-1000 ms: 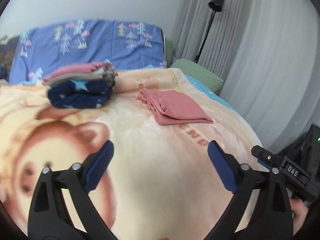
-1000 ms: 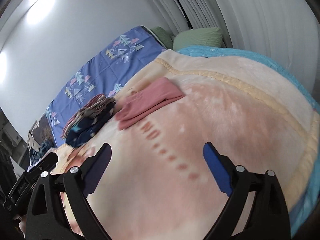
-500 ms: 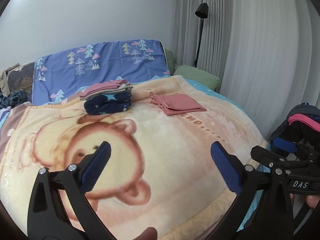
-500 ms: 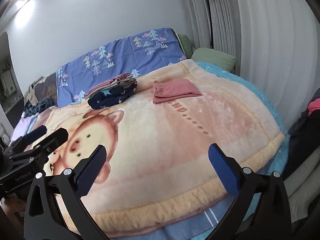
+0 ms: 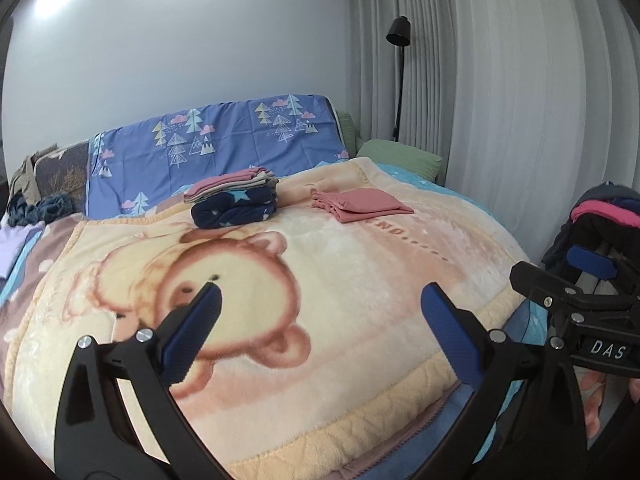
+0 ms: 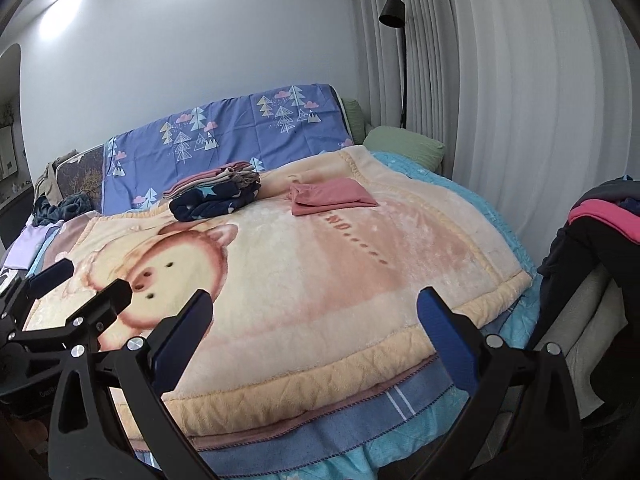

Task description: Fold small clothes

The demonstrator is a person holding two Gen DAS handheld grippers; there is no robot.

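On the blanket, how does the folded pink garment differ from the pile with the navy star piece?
The folded pink garment is a single low, flat piece in one colour; the pile stacks several pieces, pink and beige on top of a bulky navy star-print one. The pink garment lies to the pile's right, nearer the green pillow. Both are folded, rest on the bear blanket, apart, and neither gripper touches them.

Near blanket (image 5: 352, 280) lies bare; the folded stack (image 5: 234, 204) and pink garment (image 5: 360, 205) crowd its far end.

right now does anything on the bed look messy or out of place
Nothing stands out on the blanket: the stack of folded clothes and the folded pink garment lie neat. Only the crumpled clothes at the bed's far left look untidy.
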